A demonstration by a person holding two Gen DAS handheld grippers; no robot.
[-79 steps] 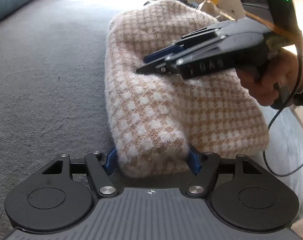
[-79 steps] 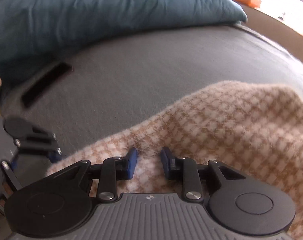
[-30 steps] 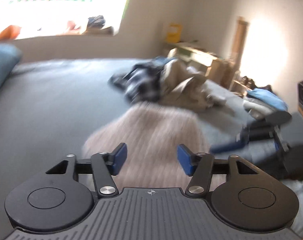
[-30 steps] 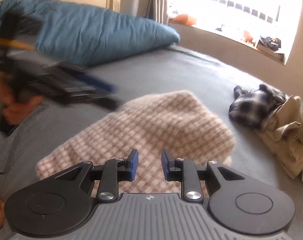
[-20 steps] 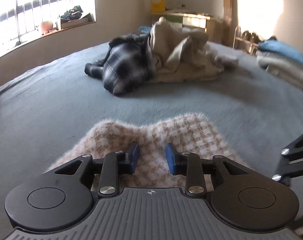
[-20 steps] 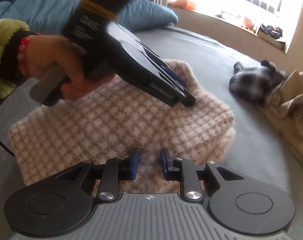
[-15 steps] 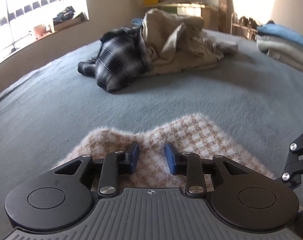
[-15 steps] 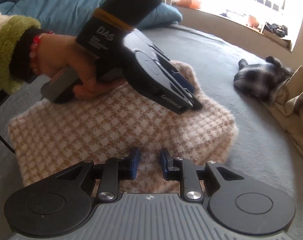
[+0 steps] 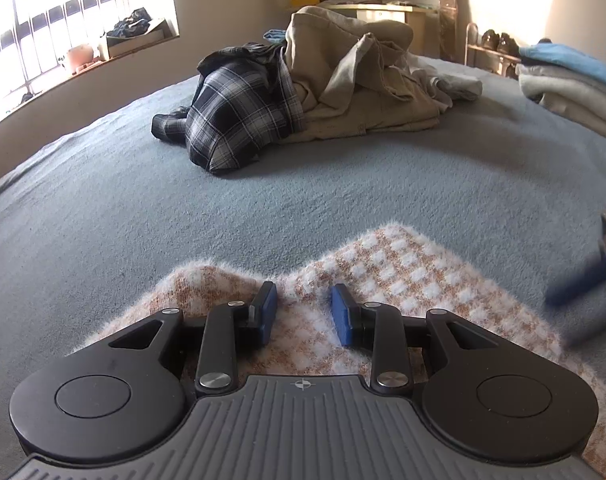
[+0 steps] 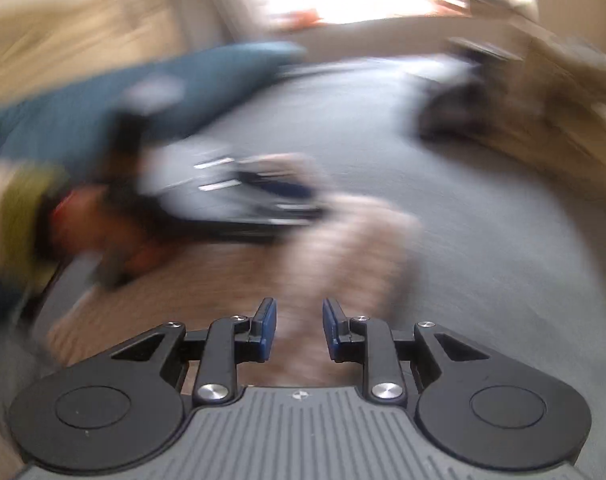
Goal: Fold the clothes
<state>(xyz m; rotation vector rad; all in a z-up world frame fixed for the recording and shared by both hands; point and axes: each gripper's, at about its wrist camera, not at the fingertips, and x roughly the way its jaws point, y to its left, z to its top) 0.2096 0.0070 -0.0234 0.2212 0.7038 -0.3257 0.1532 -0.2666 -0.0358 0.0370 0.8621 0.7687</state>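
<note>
A folded beige-and-white checked sweater (image 9: 403,276) lies on the grey-blue bed cover (image 9: 343,200). My left gripper (image 9: 304,312) sits at its far edge. The blue pads pinch a raised fold of the knit, and the edge puckers there. A blurred blue finger of the right gripper (image 9: 583,284) shows at the right edge of the left wrist view. The right wrist view is smeared by motion. In it my right gripper (image 10: 299,328) hovers over the sweater (image 10: 355,248), its jaws opening slightly with a narrow gap and nothing pinched. The left gripper (image 10: 295,200) and a hand holding it lie beyond.
A dark plaid shirt (image 9: 239,112) and crumpled beige garments (image 9: 355,68) lie in a heap farther up the bed. Folded clothes (image 9: 575,80) are stacked at the right. A blue duvet (image 10: 183,84) is at the left, and a window ledge lies behind.
My left gripper came down onto the sweater's far edge, narrowed its jaws on it, then held still. The right gripper kept its narrow gap and swung sideways; its view is now blurred.
</note>
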